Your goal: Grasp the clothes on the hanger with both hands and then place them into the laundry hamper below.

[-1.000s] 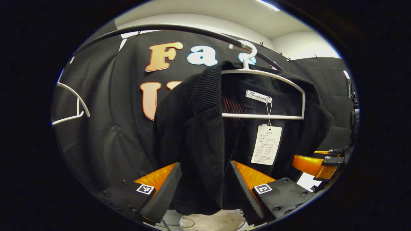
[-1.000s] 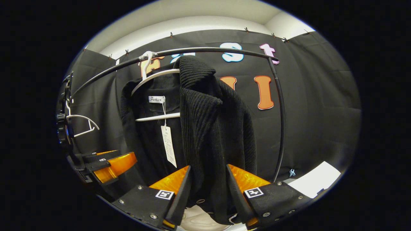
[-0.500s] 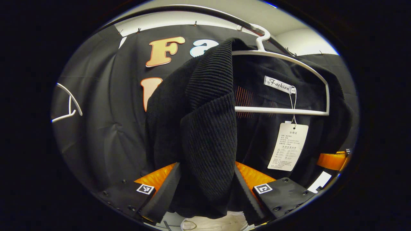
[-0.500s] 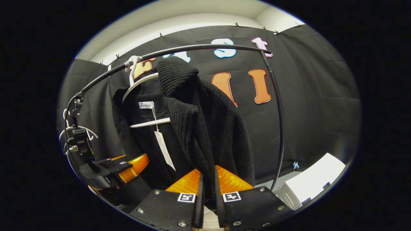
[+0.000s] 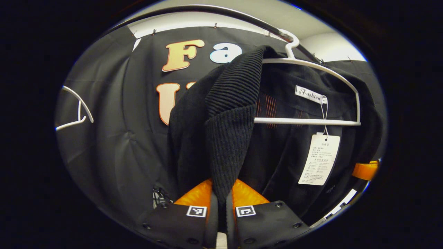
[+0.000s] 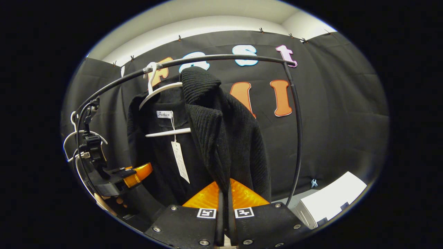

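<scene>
- Black knit cardigan [image 5: 225, 145]: hangs open-fronted on a white hanger [image 5: 308, 121] hooked over the black rail [image 6: 221, 57]; paper tag [image 5: 320, 159] dangles inside.
- Handling, judged: soft, limp, stretchy rib knit; moderate weight; non-fragile; likely to sag and snag on the hanger ends.
- Left gripper [image 5: 221, 207]: clenched on one front edge.
- Right gripper [image 6: 224, 204]: clenched on the opposite front edge.
- Hold points: front plackets, low; lifting clear of the hanger shoulders seems required.
- Hamper: location cannot be told.

Cloth-walled booth, clothes rail [image 6: 221, 58]
</scene>
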{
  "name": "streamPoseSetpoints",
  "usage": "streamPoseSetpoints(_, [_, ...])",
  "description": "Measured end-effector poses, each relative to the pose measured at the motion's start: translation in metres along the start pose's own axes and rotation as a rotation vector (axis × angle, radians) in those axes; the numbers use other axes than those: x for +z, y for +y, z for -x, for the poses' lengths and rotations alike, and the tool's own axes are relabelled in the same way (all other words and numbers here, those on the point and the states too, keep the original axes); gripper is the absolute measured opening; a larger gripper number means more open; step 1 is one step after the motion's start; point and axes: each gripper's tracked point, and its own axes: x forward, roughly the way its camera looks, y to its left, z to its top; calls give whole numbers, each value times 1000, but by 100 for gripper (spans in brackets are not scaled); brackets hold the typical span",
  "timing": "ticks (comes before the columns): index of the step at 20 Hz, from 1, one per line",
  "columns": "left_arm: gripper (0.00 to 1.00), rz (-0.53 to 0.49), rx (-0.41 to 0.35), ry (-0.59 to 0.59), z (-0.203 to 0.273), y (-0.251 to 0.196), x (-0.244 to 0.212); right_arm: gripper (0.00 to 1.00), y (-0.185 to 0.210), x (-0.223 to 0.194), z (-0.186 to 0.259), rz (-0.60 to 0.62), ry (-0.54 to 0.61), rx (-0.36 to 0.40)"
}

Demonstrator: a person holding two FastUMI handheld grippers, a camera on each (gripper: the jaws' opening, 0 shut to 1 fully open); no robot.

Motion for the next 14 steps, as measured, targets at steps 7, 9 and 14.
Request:
streamPoseSetpoints(7, [7, -13, -13, -12, 23, 24, 17, 2, -4, 35, 29, 14, -75, -18])
streamPoseSetpoints(9, [7, -25, 8, -33, 33, 34, 29, 0, -9, 60, 41, -2, -144, -37])
streamPoseSetpoints(14, [7, -48, 45, -88, 46, 61, 58, 7, -26, 89, 55, 32, -189, -75])
